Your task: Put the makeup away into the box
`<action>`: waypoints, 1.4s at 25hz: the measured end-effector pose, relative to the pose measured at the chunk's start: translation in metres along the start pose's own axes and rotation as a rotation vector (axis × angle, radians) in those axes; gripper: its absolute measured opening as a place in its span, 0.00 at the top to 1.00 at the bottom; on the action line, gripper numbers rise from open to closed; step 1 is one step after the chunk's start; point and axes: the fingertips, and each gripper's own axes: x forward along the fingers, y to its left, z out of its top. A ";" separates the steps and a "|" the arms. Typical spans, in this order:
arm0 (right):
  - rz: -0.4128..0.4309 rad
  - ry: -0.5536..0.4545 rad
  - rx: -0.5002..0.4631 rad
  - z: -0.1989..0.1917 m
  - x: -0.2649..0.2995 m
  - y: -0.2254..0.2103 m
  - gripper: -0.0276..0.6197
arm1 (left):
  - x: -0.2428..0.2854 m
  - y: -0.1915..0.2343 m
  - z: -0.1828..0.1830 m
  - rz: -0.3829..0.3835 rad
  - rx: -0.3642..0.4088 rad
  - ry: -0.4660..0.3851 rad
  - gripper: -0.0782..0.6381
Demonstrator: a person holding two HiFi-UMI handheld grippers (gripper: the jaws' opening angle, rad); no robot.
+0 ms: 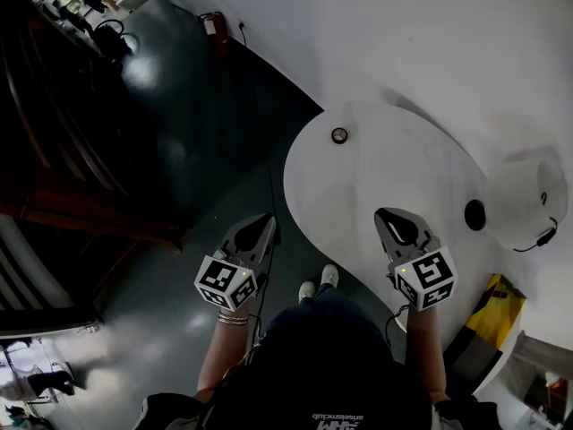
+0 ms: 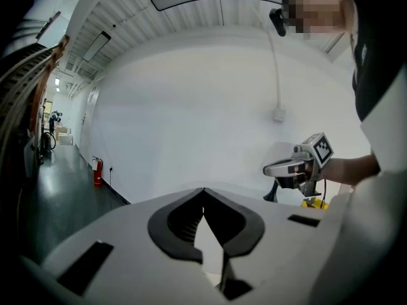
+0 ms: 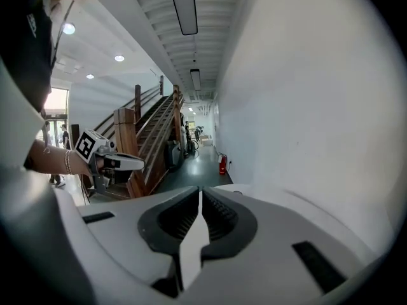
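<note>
We look steeply down on a person standing at the near edge of a white, rounded bench (image 1: 385, 177), with dark floor (image 1: 197, 150) to the left. The left hand-held gripper (image 1: 261, 229) hangs over the floor just beside the bench, its jaws pressed together on nothing. The right hand-held gripper (image 1: 396, 222) is held above the near part of the bench, its jaws likewise together and empty. Neither makeup nor a box can be made out in any view (the bench shows only a small ring-shaped thing (image 1: 338, 135) at its far side and a dark round thing (image 1: 474, 214) near its right edge, both too small to name). We judge that no putting-away has begun. The next move calls for finding the makeup, then spreading one pair of jaws before closing in.
</note>
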 end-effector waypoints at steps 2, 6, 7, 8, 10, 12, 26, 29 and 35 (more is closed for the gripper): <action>0.009 -0.010 0.003 0.003 0.005 -0.009 0.91 | 0.009 0.003 0.001 0.013 -0.004 0.003 0.87; 0.027 -0.003 0.013 0.003 0.010 -0.020 0.91 | 0.024 0.006 0.005 0.028 -0.006 0.006 0.87; 0.032 0.001 0.014 0.002 0.011 -0.022 0.91 | 0.027 0.006 0.006 0.029 -0.004 0.009 0.87; 0.036 0.006 0.016 0.001 0.012 -0.024 0.91 | 0.031 0.007 0.007 0.028 -0.002 0.011 0.87; 0.037 0.009 0.023 0.000 0.016 -0.028 0.91 | 0.039 0.008 0.008 0.022 -0.001 0.012 0.87; 0.033 0.011 0.036 -0.001 0.021 -0.032 0.91 | 0.047 0.013 0.009 0.015 0.001 0.015 0.87; -0.129 0.014 0.134 0.024 0.092 -0.061 0.91 | 0.131 0.092 0.040 -0.164 0.044 0.062 0.87; -0.155 0.034 0.158 0.027 0.113 -0.064 0.91 | 0.149 0.107 0.048 -0.227 0.055 0.080 0.87; -0.199 0.080 0.194 0.035 0.154 -0.067 0.91 | 0.180 0.141 0.058 -0.317 0.060 0.117 0.87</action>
